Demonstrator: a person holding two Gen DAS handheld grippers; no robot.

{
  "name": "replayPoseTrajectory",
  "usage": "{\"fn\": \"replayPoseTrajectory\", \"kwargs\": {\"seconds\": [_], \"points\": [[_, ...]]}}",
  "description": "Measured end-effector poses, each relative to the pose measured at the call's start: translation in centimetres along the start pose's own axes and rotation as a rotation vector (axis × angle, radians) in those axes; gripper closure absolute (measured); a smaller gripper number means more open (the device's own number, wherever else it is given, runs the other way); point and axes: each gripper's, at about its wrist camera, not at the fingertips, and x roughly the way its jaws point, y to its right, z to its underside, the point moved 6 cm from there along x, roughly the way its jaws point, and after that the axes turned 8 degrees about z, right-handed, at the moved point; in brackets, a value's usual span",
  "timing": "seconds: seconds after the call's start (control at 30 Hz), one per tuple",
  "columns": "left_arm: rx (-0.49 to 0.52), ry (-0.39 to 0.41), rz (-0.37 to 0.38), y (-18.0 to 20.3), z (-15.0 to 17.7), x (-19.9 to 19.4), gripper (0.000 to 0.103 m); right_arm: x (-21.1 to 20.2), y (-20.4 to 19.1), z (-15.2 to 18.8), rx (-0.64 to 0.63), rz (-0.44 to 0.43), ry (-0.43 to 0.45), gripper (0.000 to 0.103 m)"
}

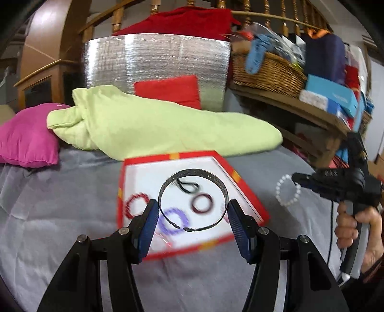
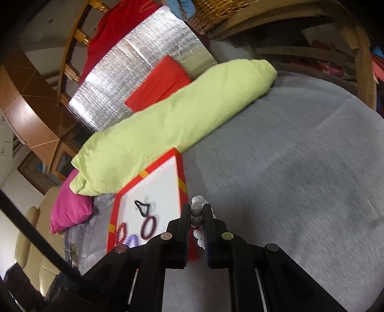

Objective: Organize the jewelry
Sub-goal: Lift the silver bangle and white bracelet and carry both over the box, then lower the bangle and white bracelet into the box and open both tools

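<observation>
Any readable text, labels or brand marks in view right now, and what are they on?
No text can be read in either view.
Blue box on the shelf: faint print, too blurred to read.
Right hand-held gripper body: raised marks, too blurred to read.
Red box, black cuff and white bead bracelet: no lettering visible.

Home, prob. a bedroom/living area: grey bedsheet (image 1: 60, 216) w/ pink cushion (image 1: 26, 139) & green pillow (image 1: 148, 127), wicker basket (image 1: 268, 72) of clutter, wooden banister (image 1: 115, 19).
</observation>
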Motion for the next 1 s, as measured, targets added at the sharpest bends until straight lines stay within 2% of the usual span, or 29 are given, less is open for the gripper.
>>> {"fn": "replayPoseTrajectory", "kwargs": {"seconds": [0.17,0.33,0.47,0.63,1.0], "points": [[-0.043,0.015,-0.031,-3.1,-1.0,1.5,0.042,2.0,-2.9,-1.1,0.011,-0.117,0.003,0.092],[-0.055,-0.037,-0.062,-5.2,-0.8,4.8,0.042,3.9,-6.6,-1.3,-0.048,-0.199,-0.002,0.092],[-0.077,-0.061,-0.062,-6.3,-1.2,7.2,0.042,6.6,-8.1,-1.0,-0.07,-0.19,-0.041,0.092],[-0.104,-0.1,-0.059,-6.9,-1.2,9.8,0.042,9.6,-8.2,-1.0,-0.045,-0.16,-0.091,0.092],[-0.097,-0.167,-0.114,-7.6,-2.1,14.5,0.042,12.0,-8.2,-2.4,0.041,-0.201,-0.1,0.092]]}}
